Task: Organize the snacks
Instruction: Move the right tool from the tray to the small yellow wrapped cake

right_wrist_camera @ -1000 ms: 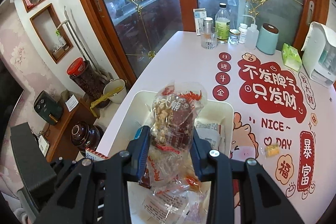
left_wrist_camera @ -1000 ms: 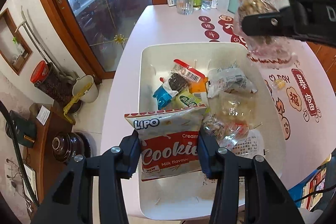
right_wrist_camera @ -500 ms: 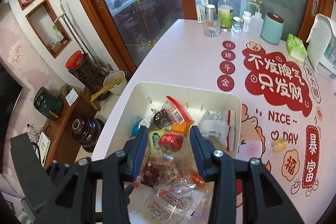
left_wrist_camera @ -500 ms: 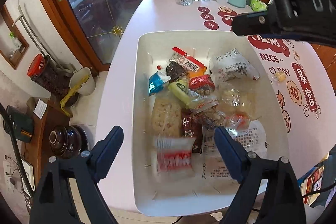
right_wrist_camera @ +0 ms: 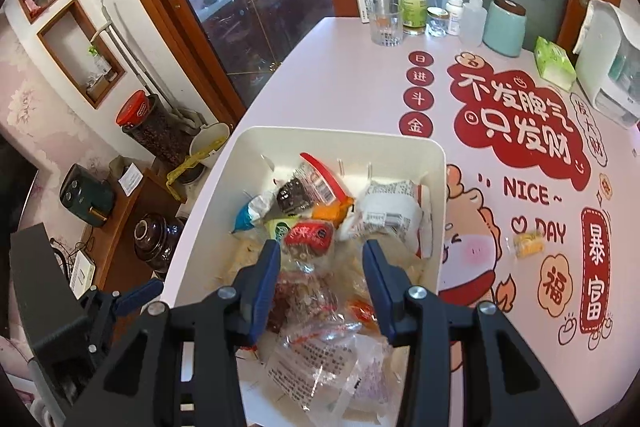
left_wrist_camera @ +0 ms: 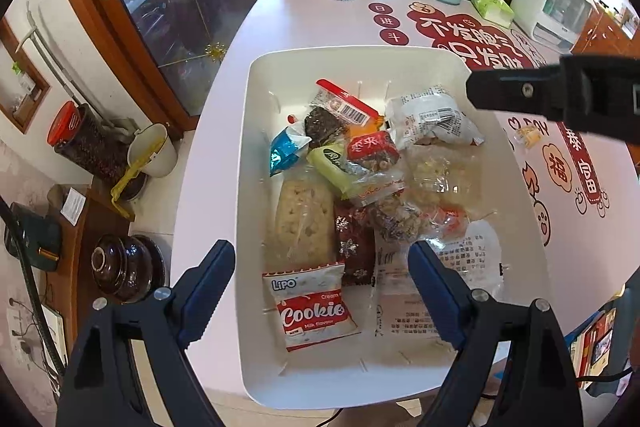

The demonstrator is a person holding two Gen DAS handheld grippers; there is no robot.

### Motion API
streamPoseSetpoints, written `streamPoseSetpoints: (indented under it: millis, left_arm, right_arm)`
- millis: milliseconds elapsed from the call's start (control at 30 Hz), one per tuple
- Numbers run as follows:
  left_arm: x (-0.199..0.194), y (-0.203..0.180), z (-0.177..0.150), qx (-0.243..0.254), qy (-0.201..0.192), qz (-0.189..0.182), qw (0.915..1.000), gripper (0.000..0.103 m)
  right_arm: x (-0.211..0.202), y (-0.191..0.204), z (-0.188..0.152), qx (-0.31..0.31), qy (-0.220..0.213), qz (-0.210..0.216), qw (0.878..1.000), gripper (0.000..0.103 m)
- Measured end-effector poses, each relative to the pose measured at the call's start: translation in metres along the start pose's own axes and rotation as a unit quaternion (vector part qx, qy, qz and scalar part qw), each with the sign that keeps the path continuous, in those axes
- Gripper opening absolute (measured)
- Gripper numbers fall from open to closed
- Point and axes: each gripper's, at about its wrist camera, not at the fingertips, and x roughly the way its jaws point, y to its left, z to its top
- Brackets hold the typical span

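Observation:
A white bin (left_wrist_camera: 256, 131) (right_wrist_camera: 434, 187) on the pink table holds several snack packets. A red and white Lipo cookie packet (left_wrist_camera: 314, 311) lies at its near end, below my left gripper (left_wrist_camera: 322, 291), which is open and empty above it. A clear packet of nuts with a red label (left_wrist_camera: 376, 163) (right_wrist_camera: 310, 239) lies in the middle of the pile. My right gripper (right_wrist_camera: 320, 283) is open and empty just above that pile; its black body (left_wrist_camera: 560, 95) crosses the right of the left wrist view. A small yellow candy (right_wrist_camera: 528, 245) (left_wrist_camera: 528, 137) lies on the table right of the bin.
Bottles, a glass (right_wrist_camera: 386, 27), a teal canister (right_wrist_camera: 504, 27), a green tissue pack (right_wrist_camera: 554, 63) and a white appliance (right_wrist_camera: 612, 67) stand at the table's far end. Left of the table, below, are a wooden shelf with a dark pot (left_wrist_camera: 120, 263), a red-lidded jar (left_wrist_camera: 86, 143) and a glass cabinet.
My left gripper opened and dropped the cookie packet into the bin's near end. My right gripper opened and dropped the nut packet onto the pile. Both grippers have moved slightly.

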Motion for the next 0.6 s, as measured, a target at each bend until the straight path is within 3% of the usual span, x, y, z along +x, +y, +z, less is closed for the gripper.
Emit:
streamPoseSetpoints:
  millis: [600]
  left_arm:
    - [-0.004, -0.037, 0.005, 0.039, 0.002, -0.003, 0.9992, 0.088]
  right_arm:
    - [-0.006, -0.057, -0.048, 0.053, 0.023, -0.013, 0.998, 0.043]
